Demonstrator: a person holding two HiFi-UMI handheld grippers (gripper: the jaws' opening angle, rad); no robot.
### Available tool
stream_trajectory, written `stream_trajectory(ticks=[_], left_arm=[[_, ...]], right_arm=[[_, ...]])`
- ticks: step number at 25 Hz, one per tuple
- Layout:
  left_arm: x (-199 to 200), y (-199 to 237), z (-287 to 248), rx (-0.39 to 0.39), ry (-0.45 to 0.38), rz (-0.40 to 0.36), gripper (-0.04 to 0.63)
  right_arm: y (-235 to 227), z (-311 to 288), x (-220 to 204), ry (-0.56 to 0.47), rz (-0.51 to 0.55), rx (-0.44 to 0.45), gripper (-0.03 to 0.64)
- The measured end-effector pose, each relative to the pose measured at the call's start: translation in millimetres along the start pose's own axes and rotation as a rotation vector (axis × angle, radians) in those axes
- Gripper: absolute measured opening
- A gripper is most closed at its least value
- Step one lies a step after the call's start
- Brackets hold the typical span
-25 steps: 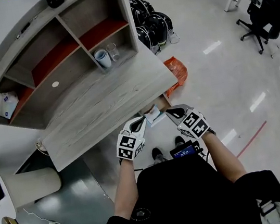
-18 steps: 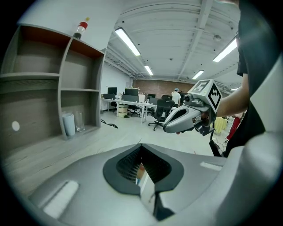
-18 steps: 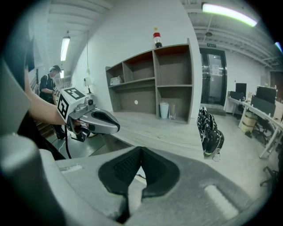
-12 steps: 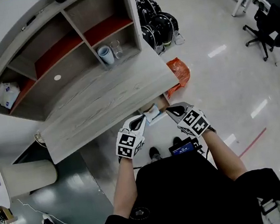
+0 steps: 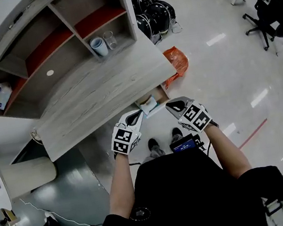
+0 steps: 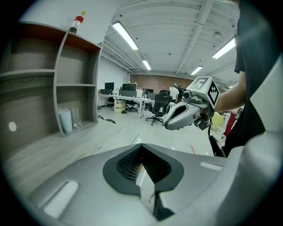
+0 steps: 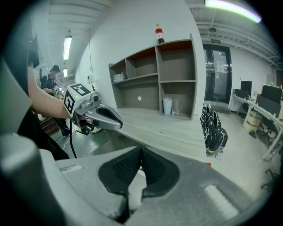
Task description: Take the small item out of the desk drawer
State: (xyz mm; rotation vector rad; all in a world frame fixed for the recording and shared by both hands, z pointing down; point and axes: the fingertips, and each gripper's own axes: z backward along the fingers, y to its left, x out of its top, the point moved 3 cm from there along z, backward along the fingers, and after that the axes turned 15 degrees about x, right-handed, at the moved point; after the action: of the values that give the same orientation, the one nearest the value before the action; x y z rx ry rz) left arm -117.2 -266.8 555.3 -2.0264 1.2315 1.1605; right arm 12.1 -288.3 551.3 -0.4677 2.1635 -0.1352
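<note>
left hand-held gripper (image 5: 135, 115): jaws pressed together | right hand-held gripper (image 5: 172, 105): jaws together | drawer (image 5: 160, 94): open under table (image 5: 101, 92) edge, 1 o'clock from left, 10 o'clock from right

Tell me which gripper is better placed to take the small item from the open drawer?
Probably left. The left gripper points at the small item in the drawer, slightly nearer than the right gripper. Both have shut jaws; either must open first.

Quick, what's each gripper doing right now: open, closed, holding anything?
Left gripper: closed, with nothing visible between the jaws.
Right gripper: closed, with nothing visible between the jaws.
</note>
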Motion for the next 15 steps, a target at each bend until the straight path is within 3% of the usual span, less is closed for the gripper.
stream_trajectory(ticks=[5,12,15], left_arm=[[3,-6,-11,-0.054,0.004,0.005,0.003],[-4,-3,-45,-0.067,0.063,-0.031,0.005],[-5,-4,-62,-0.086,0.090,-0.038,0.040]], right_arm=[[-8,0,-9,0.018,0.007,0.018,0.003],[-25,-13,-15,0.030,0.026,0.058,0.003],[-32,-19,-18,0.028,0.019,0.077,0.003]])
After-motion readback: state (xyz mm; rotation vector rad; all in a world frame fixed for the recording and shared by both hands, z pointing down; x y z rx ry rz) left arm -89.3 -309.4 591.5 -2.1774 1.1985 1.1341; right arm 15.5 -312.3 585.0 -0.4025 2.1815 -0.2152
